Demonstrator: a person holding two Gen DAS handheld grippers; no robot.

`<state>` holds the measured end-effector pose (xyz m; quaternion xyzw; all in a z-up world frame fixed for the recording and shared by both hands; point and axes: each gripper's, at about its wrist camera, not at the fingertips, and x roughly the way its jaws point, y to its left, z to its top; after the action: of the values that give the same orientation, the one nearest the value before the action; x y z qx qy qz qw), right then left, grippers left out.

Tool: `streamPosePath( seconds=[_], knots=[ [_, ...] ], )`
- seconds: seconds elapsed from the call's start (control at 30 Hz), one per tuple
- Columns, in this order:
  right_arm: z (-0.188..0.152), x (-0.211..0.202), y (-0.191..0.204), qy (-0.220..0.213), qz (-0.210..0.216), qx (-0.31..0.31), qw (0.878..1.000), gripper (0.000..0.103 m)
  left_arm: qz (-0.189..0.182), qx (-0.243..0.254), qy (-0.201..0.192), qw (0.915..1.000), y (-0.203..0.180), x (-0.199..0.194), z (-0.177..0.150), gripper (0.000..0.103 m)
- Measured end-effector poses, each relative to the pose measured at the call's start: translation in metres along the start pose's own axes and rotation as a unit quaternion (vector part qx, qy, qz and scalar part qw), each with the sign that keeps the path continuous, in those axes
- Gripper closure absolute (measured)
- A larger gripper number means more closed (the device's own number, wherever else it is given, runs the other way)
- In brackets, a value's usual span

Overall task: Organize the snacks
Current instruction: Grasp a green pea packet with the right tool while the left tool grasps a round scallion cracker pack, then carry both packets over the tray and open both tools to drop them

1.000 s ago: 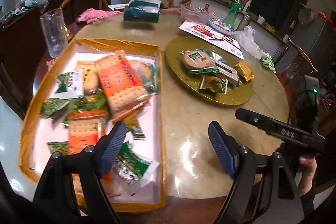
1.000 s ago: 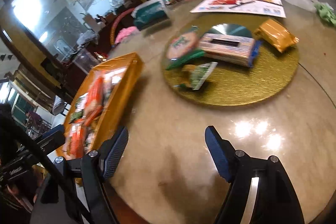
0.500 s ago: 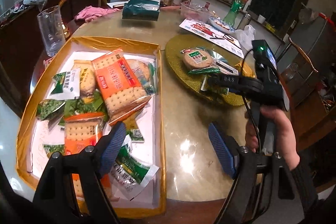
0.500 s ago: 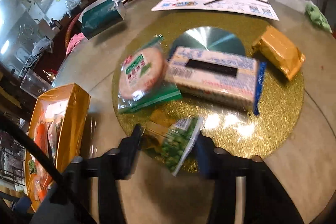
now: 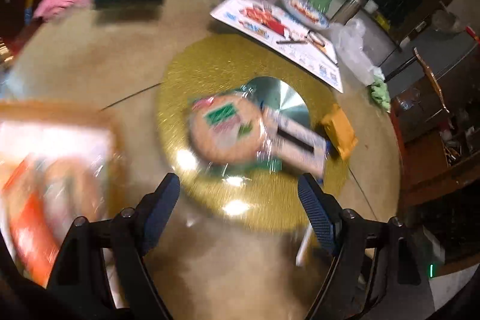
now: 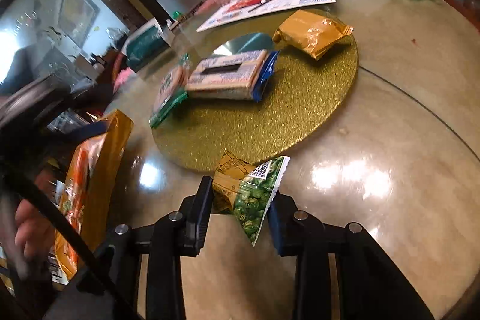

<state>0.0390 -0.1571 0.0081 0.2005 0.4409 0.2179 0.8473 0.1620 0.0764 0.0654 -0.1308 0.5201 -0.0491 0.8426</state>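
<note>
Round table point(image 6: 405, 116), pale glossy stone top with lamp glare; carries everything listed below.

Gold glitter disc point(image 6: 300, 110), round, near the table's middle, with a mirror-like centre point(image 5: 282, 98). On it: a long biscuit pack point(image 6: 228, 77), pale wrapper with a dark stripe and blue end seal; a round cracker pack point(image 5: 228, 128), clear film with a green label, just left of the long pack and touching it; an orange-gold foil pouch point(image 6: 312, 33) near the far rim. Print on all three is too blurred or small to read.

Gold-walled tray point(image 6: 105, 158), at the table's left edge, holding orange-wrapped cracker packs point(image 5: 27, 218), blurred in the left wrist view.

Printed flyer point(image 6: 270, 0), flat behind the disc, with QR squares at one end; text illegible.

Right gripper point(image 6: 240, 209): jaws have just been closing and now pinch a small green pea-snack packet point(image 6: 252, 194), held clear of the table in front of the disc's near rim. A QR code shows on its back; other print is unreadable.

Left gripper point(image 5: 240, 206): jaws wide apart, holding nothing, above the disc's near edge and pointed toward the round cracker pack.
</note>
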Motion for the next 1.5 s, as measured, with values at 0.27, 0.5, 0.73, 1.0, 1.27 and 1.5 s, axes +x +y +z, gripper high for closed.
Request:
streamPosePath(
  seconds=[0.27,0.5,0.73,1.0,1.27,1.5],
  knots=[
    [-0.002,0.005,0.001,-0.019,0.033,-0.016,0.999,0.07,0.062,-0.003,0.022,0.9979,-0.002,0.065,0.035,0.019],
    [-0.003,0.006,0.002,-0.021,0.027,-0.026,0.999,0.07,0.071,-0.011,-0.001,0.9974,0.002,0.052,0.021,0.026],
    [-0.005,0.003,0.006,-0.027,0.024,-0.038,0.999,0.07,0.041,-0.018,-0.025,0.9987,0.003,-0.004,-0.029,0.027],
    [-0.005,-0.015,0.064,-0.008,0.081,-0.1,0.992,0.07,0.074,-0.022,-0.13,0.9886,0.07,-0.167,-0.115,0.027],
    [0.029,0.031,0.199,0.034,0.134,-0.185,0.973,0.07,0.185,-0.077,-0.152,0.9679,0.172,-0.2,-0.081,0.026],
    [0.037,0.121,0.24,0.072,0.089,-0.185,0.976,0.067,0.181,-0.098,-0.092,0.9743,0.217,-0.136,-0.052,0.026]
  ],
)
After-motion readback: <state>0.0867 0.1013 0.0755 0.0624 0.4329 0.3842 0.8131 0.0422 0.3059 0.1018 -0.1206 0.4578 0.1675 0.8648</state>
